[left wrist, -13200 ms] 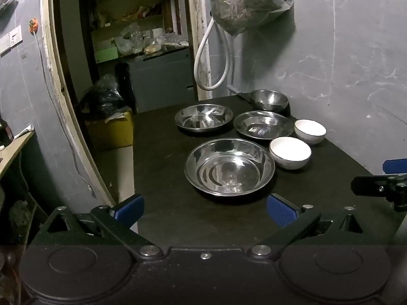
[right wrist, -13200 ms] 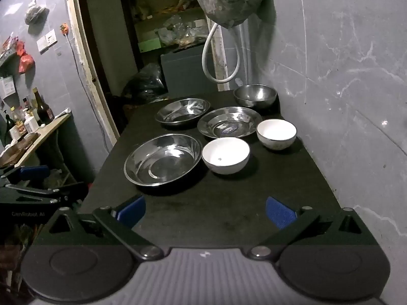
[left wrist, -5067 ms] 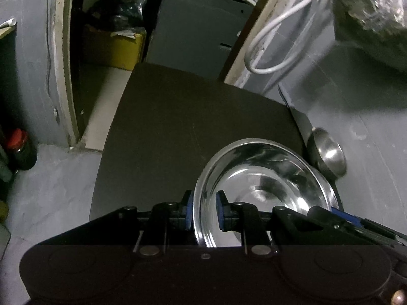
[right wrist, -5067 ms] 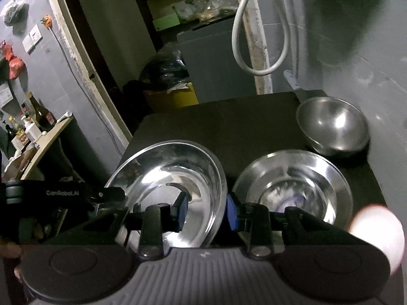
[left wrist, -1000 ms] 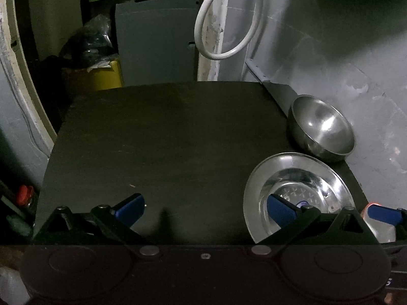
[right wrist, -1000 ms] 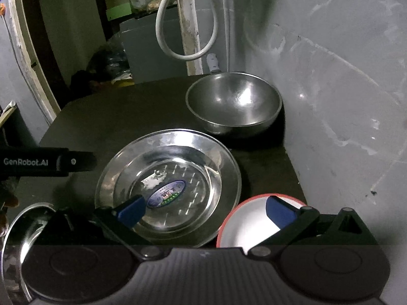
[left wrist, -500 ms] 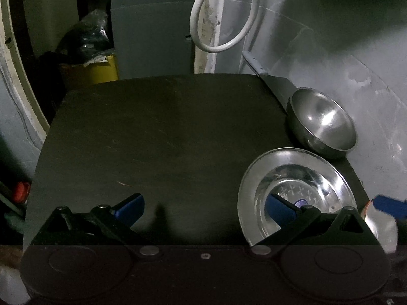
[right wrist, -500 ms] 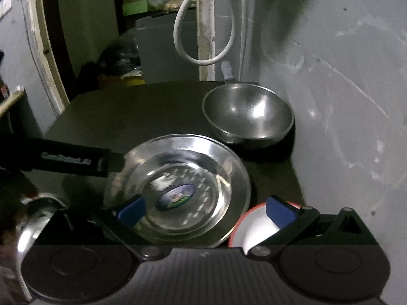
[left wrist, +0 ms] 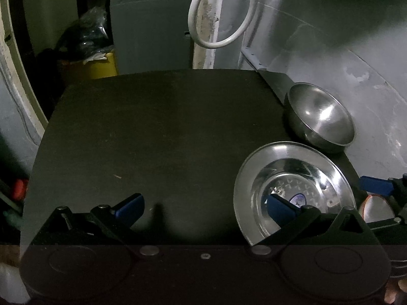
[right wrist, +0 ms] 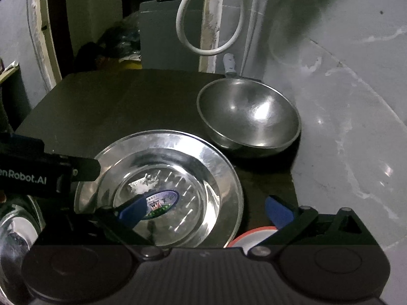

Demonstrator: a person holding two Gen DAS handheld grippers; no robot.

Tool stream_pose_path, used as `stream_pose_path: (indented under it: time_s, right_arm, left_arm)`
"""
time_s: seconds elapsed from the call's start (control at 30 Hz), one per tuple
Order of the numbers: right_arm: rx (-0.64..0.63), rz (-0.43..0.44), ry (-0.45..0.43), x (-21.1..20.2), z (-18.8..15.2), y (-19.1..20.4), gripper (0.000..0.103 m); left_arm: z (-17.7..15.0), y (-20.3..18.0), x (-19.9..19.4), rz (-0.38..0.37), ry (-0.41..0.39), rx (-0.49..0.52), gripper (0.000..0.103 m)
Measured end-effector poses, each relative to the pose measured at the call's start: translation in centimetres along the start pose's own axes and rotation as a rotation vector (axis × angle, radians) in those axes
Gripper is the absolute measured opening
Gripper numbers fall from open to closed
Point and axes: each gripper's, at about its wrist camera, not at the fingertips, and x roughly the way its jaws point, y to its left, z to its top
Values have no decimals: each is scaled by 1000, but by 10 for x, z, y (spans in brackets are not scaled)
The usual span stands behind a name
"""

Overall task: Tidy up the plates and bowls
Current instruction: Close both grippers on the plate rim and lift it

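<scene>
A shallow steel plate with a blue sticker lies on the black table. Behind it, against the wall, stands a deep steel bowl. My left gripper is open, its right finger over the plate's near rim. My right gripper is open too, straddling the plate's right edge. A white bowl with a red rim peeks out under the right finger. Another steel dish shows at the lower left.
A grey marbled wall runs close along the table's right side. A white hose loop hangs at the back by a door frame. A yellow bin and dark bags sit beyond the far edge. The table's left half is bare.
The large and second steel dishes were lifted off the table's left. Over the last second both grippers stayed open; the right one drew closer to the stickered plate and deep bowl.
</scene>
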Motion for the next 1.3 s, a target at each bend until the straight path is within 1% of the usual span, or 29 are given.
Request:
stream_pose_path:
  time_s: [0.07, 0.1, 0.17, 0.3, 0.37, 0.4, 0.47, 0.57, 0.6, 0.63, 0.7, 0.73, 0.77, 0.8, 0.87, 1.0, 1.1, 1.2, 1.3]
  right_arm:
    - [-8, 3, 5, 3, 0, 1, 98]
    - [-9, 6, 9, 4, 0, 1, 96]
    - [-12, 11, 13, 6, 0, 0, 94]
    - [-14, 23, 26, 11, -1, 0, 89]
    - [-17, 23, 30, 13, -1, 1, 86]
    - [-18, 23, 32, 14, -1, 1, 84]
    - [-16, 30, 34, 15, 0, 1, 82]
    - [-3, 37, 36, 16, 0, 1, 82]
    - [2, 39, 35, 16, 0, 0, 81]
    - [6, 41, 35, 16, 0, 0, 81]
    - [13, 38, 32, 15, 0, 0, 75]
    - [18, 39, 29, 15, 0, 1, 72]
    - [24, 42, 26, 13, 0, 1, 66]
    - [33, 49, 25, 12, 1, 1, 62]
    - [53, 58, 25, 10, 0, 1, 60]
    - [79, 62, 28, 6, 0, 2, 46]
    - [124, 99, 23, 0, -2, 1, 44]
    - [127, 105, -6, -11, -2, 6, 44]
    - [129, 117, -34, -22, 0, 12, 43]
  left_arm:
    - [0, -1, -1, -2, 2, 1, 100]
    - [0, -1, -1, -6, 4, 0, 96]
    - [-1, 0, -1, -21, 8, -10, 92]
    - [-2, -1, -2, -51, -4, -32, 87]
    - [-2, -2, 0, -62, 10, -30, 83]
    - [-2, -2, 1, -75, 17, -31, 78]
    - [-4, -2, 2, -101, 28, -43, 72]
    - [-8, -1, 2, -129, 38, -73, 70]
    - [-9, 0, 3, -139, 39, -80, 67]
    - [-10, 0, 3, -150, 42, -87, 64]
    - [-11, 2, 4, -178, 58, -100, 46]
    - [-13, 3, 5, -200, 69, -112, 43]
    - [-14, 6, 6, -220, 81, -129, 42]
    - [-16, 8, 6, -224, 88, -149, 42]
    - [-19, 10, 3, -227, 86, -168, 42]
    - [-23, 16, -5, -211, 73, -164, 40]
    - [-23, 21, -15, -203, 39, -150, 39]
    - [-23, 25, -26, -196, 18, -135, 40]
    - [-23, 31, -36, -194, 2, -142, 40]
